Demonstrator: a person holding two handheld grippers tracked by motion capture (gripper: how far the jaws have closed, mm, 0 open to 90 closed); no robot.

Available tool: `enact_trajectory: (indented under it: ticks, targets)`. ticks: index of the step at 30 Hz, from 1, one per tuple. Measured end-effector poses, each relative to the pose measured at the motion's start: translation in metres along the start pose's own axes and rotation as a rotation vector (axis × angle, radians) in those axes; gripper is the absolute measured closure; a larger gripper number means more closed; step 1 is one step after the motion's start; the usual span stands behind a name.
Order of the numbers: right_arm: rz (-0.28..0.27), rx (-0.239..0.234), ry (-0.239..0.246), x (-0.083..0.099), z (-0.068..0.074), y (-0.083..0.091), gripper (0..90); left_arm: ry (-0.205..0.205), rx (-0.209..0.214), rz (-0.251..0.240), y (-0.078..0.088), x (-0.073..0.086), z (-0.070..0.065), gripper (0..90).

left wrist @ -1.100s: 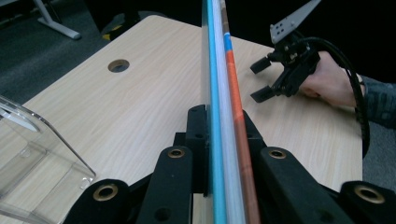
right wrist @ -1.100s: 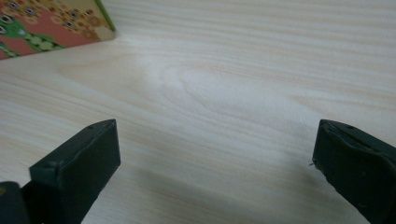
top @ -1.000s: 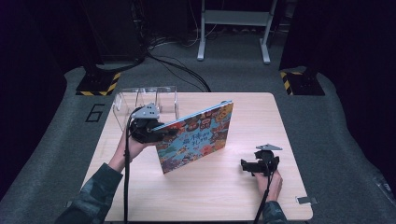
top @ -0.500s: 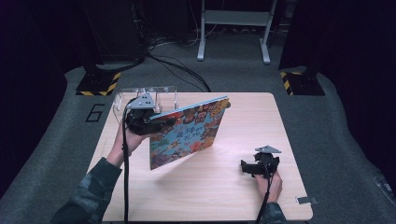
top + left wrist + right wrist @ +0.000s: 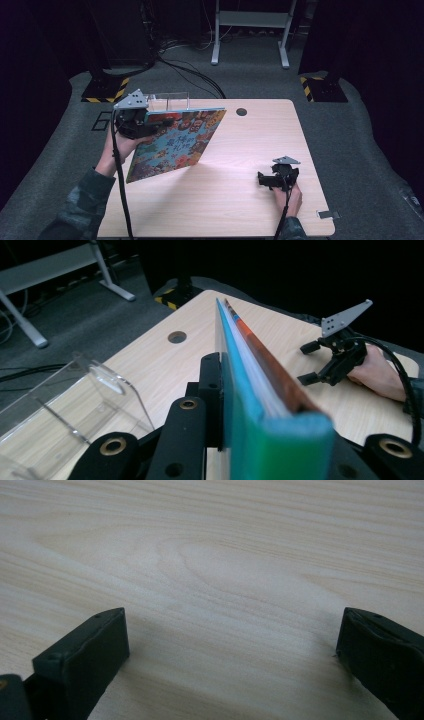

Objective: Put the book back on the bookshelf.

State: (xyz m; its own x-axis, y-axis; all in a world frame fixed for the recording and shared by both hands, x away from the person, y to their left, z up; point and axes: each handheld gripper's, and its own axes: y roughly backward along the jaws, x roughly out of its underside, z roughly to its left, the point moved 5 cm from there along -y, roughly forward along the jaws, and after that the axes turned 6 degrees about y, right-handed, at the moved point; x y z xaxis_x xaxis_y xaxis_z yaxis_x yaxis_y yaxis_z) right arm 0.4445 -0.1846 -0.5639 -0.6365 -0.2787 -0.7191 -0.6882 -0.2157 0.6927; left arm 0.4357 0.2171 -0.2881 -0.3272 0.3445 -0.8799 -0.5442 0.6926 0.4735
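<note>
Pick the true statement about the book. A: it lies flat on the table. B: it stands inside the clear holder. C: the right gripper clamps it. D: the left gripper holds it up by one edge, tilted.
D: the left gripper is shut on the book at its edge, with the cover tilted above the table.

Light wooden table (image 5: 235, 200); clear acrylic stand (image 5: 170, 101) at far-left corner.

**Book up off table**

We've got L gripper (image 5: 162, 121) clamped on the picture book (image 5: 177, 144), tilted, just in front of the clear rack (image 5: 170, 100). R gripper (image 5: 264, 179) sits on the table (image 5: 240, 210), well right of the book, w/ jaws apart.
</note>
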Motion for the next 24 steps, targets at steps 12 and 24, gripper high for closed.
enact_trajectory:
  ticks: [12, 24]
  targets:
    - [0.0, 0.002, 0.005, 0.0, 0.001, -0.001, 0.0, 0.045, -0.078, -0.053, 0.04, -0.002, 0.022, 80.7]
    - [0.001, 0.004, 0.003, 0.0, 0.001, -0.001, 0.0, 0.1, -0.203, -0.078, 0.076, 0.005, 0.054, 80.7]
